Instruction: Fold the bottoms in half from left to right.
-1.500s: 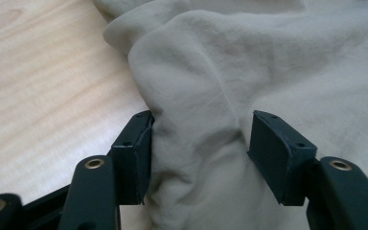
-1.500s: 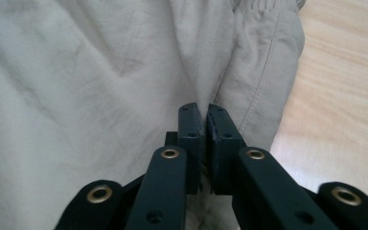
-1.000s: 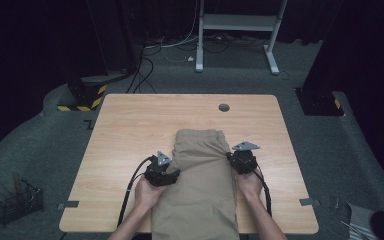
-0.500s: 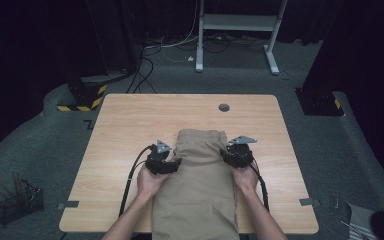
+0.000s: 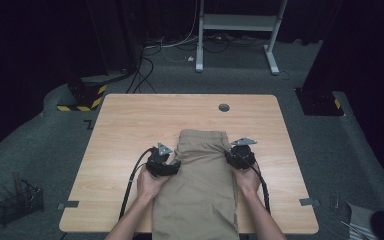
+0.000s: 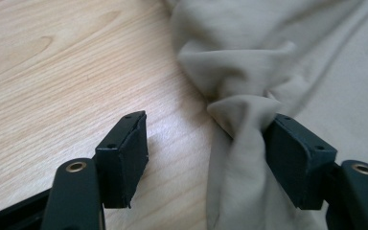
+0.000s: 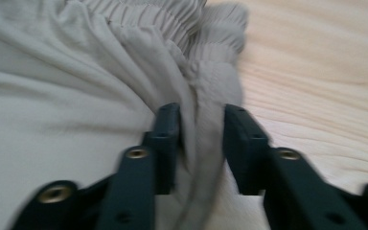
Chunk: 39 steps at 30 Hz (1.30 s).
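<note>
A khaki garment [image 5: 200, 185] lies folded lengthwise on the wooden table [image 5: 130, 125], its gathered waistband at the far end. My left gripper [image 5: 174, 168] sits at its left edge. Its jaws have just been opening and now stand wide [image 6: 208, 122], with a bunched fold of the garment [image 6: 292, 57] resting against the right pad only. My right gripper [image 5: 228, 156] is at the right edge near the waistband. Its jaws [image 7: 200, 110] have also just been opening. A ridge of the garment [image 7: 52, 96] still stands loosely between them, no longer pinched.
A round cable hole [image 5: 224, 107] sits in the table's far middle. On the floor are a black wire basket [image 5: 17, 202] at the left, a yellow-black striped base [image 5: 82, 97] and a white desk frame [image 5: 235, 22] behind. Bare wood flanks the garment.
Both hands stay at the garment's two edges, hardly shifted. The garment lies where it did.
</note>
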Each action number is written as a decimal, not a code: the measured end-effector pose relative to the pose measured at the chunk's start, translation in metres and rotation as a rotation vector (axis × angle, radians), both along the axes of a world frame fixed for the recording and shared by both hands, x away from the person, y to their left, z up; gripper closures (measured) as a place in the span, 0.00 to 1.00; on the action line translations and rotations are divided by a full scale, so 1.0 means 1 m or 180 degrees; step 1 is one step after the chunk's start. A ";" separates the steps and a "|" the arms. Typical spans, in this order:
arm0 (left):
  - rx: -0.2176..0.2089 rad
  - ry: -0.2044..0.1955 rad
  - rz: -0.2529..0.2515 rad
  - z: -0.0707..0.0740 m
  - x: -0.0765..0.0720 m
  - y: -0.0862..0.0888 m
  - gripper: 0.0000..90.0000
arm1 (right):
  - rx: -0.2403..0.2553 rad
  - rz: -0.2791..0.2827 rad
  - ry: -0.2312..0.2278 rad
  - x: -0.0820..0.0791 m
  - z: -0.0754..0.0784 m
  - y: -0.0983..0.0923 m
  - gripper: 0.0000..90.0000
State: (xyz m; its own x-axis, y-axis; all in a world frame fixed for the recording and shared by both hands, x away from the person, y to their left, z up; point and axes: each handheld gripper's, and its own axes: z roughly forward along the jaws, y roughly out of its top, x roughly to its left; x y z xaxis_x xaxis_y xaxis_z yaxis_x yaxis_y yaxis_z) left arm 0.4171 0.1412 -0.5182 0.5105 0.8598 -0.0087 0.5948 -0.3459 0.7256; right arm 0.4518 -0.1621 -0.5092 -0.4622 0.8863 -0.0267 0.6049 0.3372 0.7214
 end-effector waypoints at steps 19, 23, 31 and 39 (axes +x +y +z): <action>0.0061 0.0058 -0.0464 0.000 -0.023 -0.017 0.40 | -0.0048 0.0577 0.0091 -0.049 -0.007 0.011 0.54; 0.0034 0.0184 -0.0337 0.004 0.003 -0.019 0.41 | -0.0033 0.0413 0.0122 -0.010 -0.006 0.014 0.54; 0.0150 0.0125 -0.0689 0.010 -0.051 -0.015 0.40 | 0.0078 0.0642 0.0027 -0.051 0.012 0.015 0.54; 0.0090 0.0040 -0.0539 -0.001 -0.031 -0.013 0.41 | -0.0164 0.0691 0.0092 -0.052 -0.006 0.019 0.58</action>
State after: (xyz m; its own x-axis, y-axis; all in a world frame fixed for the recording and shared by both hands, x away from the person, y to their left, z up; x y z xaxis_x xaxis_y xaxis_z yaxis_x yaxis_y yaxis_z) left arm 0.3859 0.1286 -0.5189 0.6482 0.7615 0.0070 0.5352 -0.4621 0.7071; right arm 0.4001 -0.1434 -0.5148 -0.6434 0.7637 -0.0535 0.5342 0.4978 0.6833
